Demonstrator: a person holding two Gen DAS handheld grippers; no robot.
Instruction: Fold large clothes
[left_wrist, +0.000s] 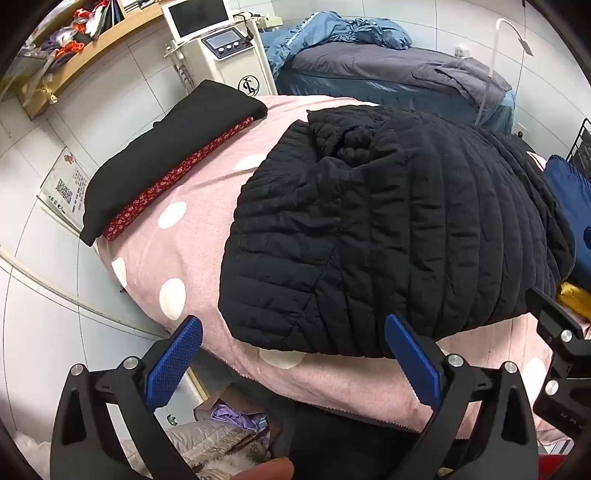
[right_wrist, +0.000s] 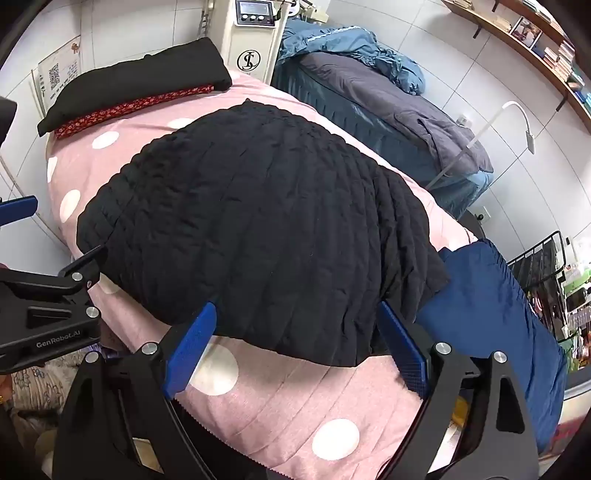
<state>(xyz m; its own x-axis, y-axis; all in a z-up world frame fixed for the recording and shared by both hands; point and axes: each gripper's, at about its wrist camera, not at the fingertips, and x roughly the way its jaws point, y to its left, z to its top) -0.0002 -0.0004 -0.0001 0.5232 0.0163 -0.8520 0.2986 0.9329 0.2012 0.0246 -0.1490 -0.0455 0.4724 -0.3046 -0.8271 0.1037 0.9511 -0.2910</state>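
Note:
A black quilted jacket (left_wrist: 388, 229) lies folded in a broad mound on a pink bed cover with white dots (left_wrist: 192, 206). My left gripper (left_wrist: 291, 325) hangs open just above the jacket's near left corner, its blue pads clear of the cloth. In the right wrist view the same jacket (right_wrist: 258, 229) fills the middle, and my right gripper (right_wrist: 295, 310) stands open over its near edge with nothing pinched. The other gripper's black body (right_wrist: 48, 306) shows at the left edge there, and the right one's (left_wrist: 561, 347) at the right edge of the left view.
A black cushion over a red flowered cloth (left_wrist: 166, 162) lies at the head of the bed. A navy garment (right_wrist: 495, 317) drapes over the right edge. A white machine (left_wrist: 229, 48) and a second bed with blue bedding (left_wrist: 388, 70) stand behind. Clutter lies on the floor at lower left.

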